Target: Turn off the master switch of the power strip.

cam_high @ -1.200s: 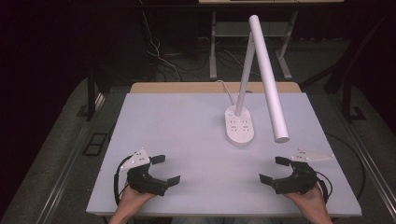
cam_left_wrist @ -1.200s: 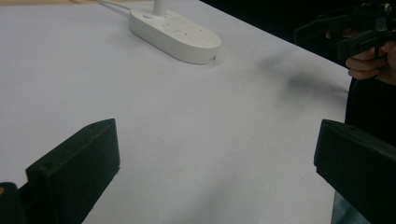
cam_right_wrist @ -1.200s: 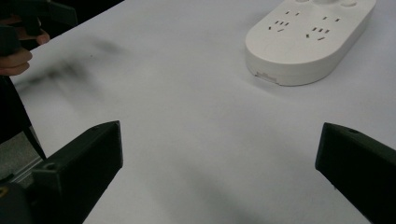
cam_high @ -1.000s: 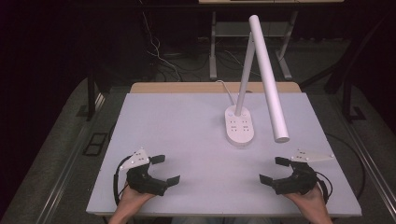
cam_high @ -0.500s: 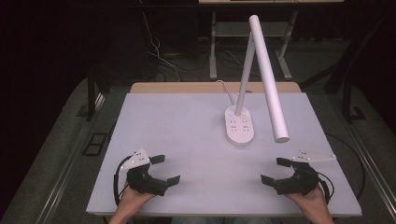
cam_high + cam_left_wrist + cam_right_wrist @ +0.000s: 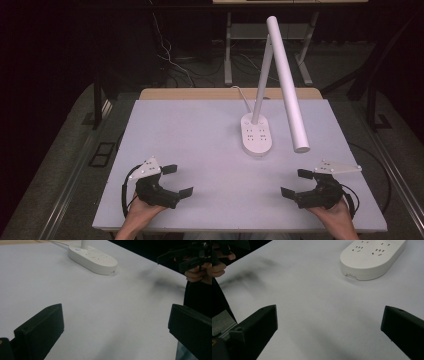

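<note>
We judge nothing begun: our left hand-held gripper [image 6: 177, 181] and right hand-held gripper [image 6: 296, 183] rest wide open and empty at the table's [image 6: 200, 130] near edge, the lamp [image 6: 257, 135] untouched farther off, centre-right.
</note>
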`<state>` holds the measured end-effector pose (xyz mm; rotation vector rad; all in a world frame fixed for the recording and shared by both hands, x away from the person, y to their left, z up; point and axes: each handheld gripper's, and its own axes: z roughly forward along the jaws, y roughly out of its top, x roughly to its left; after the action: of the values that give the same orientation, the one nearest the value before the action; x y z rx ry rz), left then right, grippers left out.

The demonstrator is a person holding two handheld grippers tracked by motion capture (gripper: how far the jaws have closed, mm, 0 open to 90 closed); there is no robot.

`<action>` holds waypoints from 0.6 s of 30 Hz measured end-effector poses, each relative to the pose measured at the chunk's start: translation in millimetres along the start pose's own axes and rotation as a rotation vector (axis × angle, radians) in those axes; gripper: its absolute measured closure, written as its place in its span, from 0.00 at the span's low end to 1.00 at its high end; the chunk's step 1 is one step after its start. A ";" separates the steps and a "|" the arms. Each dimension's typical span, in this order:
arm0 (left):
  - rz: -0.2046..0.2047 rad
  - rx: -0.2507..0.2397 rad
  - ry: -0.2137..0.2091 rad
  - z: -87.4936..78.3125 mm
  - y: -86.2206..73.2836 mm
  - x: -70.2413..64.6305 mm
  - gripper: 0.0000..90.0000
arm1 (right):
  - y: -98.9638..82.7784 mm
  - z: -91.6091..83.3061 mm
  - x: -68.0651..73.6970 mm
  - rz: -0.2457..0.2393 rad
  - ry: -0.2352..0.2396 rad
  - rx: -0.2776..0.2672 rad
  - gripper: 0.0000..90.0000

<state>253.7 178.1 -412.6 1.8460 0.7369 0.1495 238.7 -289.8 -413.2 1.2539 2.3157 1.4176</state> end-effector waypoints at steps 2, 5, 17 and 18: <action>-0.001 0.014 -0.001 0.2 1.5 1.1 0.00 | -0.1 -0.8 0.1 -0.001 0.000 -0.001 0.00; -0.003 0.027 0.003 0.2 4.4 2.1 0.00 | -0.2 -1.6 0.1 0.002 -0.002 -0.005 0.00; 0.018 0.080 -0.018 7.7 15.5 1.0 0.00 | -0.4 -1.7 0.1 -0.002 -0.006 -0.005 0.00; 0.012 0.078 -0.019 8.9 16.7 1.1 0.00 | -0.4 -1.6 0.1 -0.001 -0.005 -0.004 0.00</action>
<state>265.3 167.9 -401.7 1.9239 0.7273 0.1119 237.5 -290.9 -412.6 1.2539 2.3083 1.4167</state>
